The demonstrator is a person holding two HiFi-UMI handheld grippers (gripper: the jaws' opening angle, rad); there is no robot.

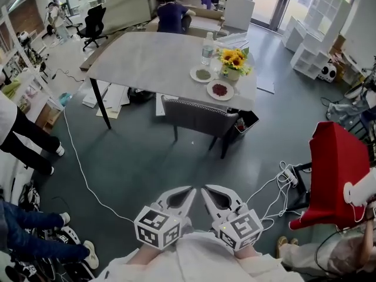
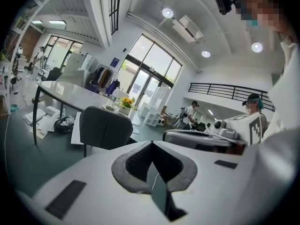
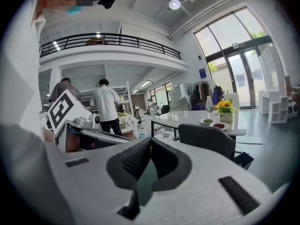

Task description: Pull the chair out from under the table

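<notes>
A dark grey upholstered chair stands tucked under the near edge of a grey table, its back toward me; it also shows as the chair and the chair in the two gripper views. My left gripper and right gripper are side by side low in the head view, well short of the chair, over bare floor. Both are shut with nothing between the jaws, tips nearly touching each other.
On the table's right end stand a water bottle, a sunflower vase and two small plates. A red chair and cables lie to the right. A white cable crosses the floor left; people stand at the left edge.
</notes>
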